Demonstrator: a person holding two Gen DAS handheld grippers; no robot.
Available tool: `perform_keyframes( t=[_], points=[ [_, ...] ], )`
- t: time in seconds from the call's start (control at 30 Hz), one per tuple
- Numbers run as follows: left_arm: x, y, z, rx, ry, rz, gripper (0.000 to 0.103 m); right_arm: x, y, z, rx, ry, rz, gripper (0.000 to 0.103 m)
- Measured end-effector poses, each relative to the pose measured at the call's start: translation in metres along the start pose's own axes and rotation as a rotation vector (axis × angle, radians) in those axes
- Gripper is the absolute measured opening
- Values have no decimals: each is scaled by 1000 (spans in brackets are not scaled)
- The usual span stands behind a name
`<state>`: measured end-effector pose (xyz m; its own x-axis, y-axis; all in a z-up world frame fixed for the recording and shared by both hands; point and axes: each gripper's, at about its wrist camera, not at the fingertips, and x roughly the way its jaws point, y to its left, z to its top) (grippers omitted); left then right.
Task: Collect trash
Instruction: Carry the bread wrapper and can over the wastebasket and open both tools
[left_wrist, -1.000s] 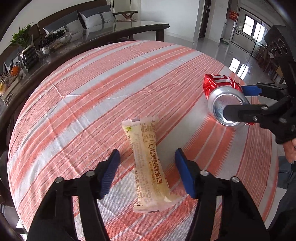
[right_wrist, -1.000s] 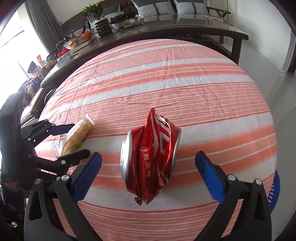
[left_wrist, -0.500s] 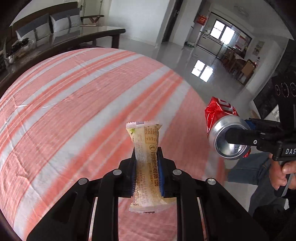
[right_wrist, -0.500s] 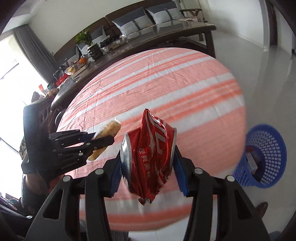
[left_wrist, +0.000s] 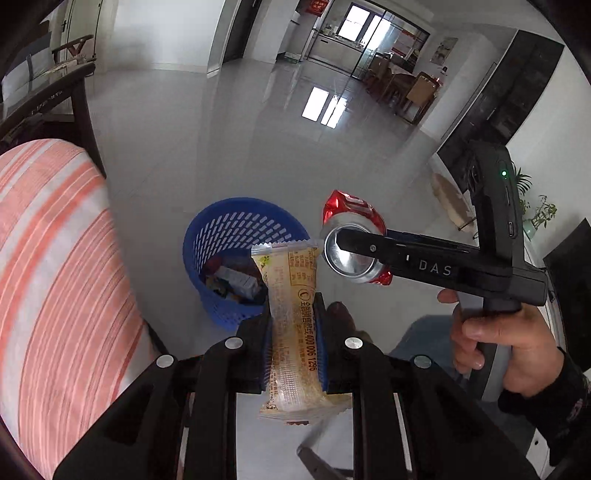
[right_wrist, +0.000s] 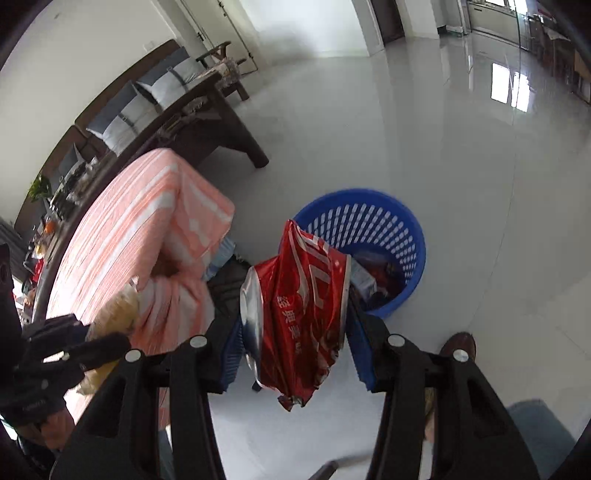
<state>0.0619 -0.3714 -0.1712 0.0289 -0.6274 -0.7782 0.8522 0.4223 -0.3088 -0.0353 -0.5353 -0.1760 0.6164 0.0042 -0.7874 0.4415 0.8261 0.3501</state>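
Note:
My left gripper (left_wrist: 293, 343) is shut on a pale yellow snack wrapper (left_wrist: 295, 314), held upright above the floor just short of the blue mesh trash basket (left_wrist: 221, 236). In the right wrist view my right gripper (right_wrist: 293, 343) is shut on a crushed red can (right_wrist: 299, 325), with the blue mesh trash basket (right_wrist: 402, 236) just beyond it. The crushed red can (left_wrist: 352, 247) also shows in the left wrist view, to the right of the basket. The basket holds several pieces of trash.
The table with the orange-striped cloth (left_wrist: 55, 277) lies to the left. A person's hand (left_wrist: 495, 339) grips the right tool, with a shoe (right_wrist: 458, 343) and jeans on the glossy grey floor (right_wrist: 443, 147). A dark wooden table (right_wrist: 221, 122) and sofa stand farther back.
Both grippers closed on their items over the table, the left on the wrapper and the right on the can, then swung off the table toward the blue basket on the floor.

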Motion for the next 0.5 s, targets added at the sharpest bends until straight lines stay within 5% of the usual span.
perform_keyframes(
  t=[0.27,0.5],
  points=[
    [144,17,39,-120,124,97,19,84,-76,50,102,29,13,49],
    [206,44,41,-140,176,172,21,148,-114,64,189,98,27,50]
  ],
)
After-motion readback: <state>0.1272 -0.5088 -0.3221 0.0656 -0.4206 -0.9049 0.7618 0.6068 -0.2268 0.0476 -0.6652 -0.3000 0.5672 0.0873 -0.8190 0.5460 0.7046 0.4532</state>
